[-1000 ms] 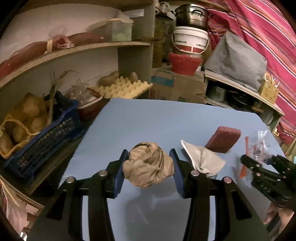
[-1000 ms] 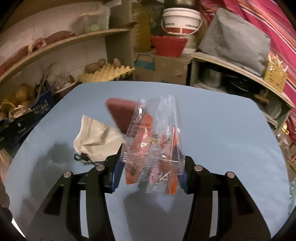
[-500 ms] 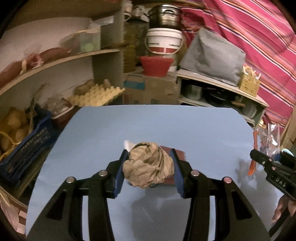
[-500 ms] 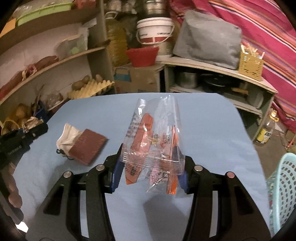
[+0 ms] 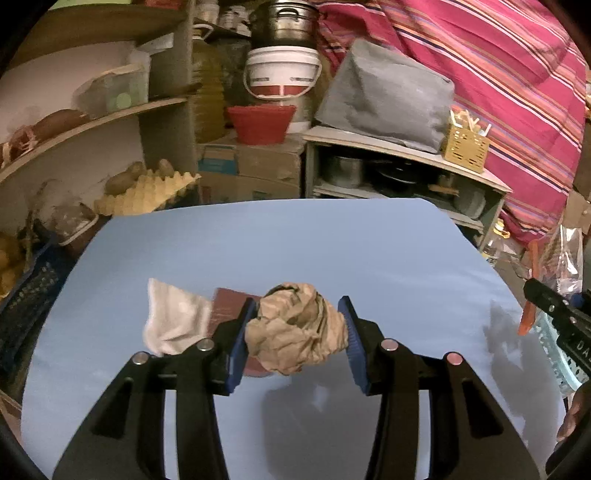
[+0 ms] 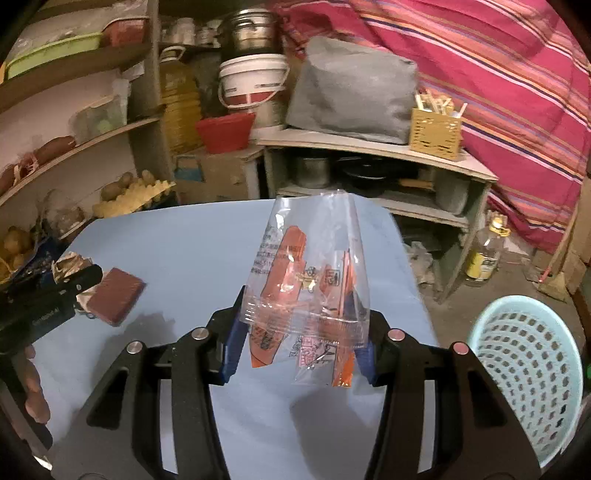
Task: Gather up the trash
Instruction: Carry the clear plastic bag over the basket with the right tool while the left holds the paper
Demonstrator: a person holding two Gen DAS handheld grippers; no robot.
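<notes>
A crumpled paper ball (image 5: 297, 328) is clamped in the left gripper (image 5: 297, 338) above the table (image 5: 295, 236). A plastic wrapper (image 6: 308, 295) is pinched by the right gripper (image 6: 301, 336) left of the basket (image 6: 532, 365). Beyond the table edge, the limp wrapper could be dropped short of the basket.

This is a cramped home storeroom or pantry. Wooden shelves (image 6: 110, 133) hold potatoes (image 6: 118, 186) on an egg tray (image 5: 147, 192), a large oil bottle (image 6: 181, 107), a white bucket (image 5: 282, 74) under a steel pot (image 5: 284, 22), pans and cardboard boxes (image 5: 255, 173). A striped pink cloth (image 6: 517, 92) hangs behind, and a blue-covered table (image 5: 295, 251) fills the middle.
</notes>
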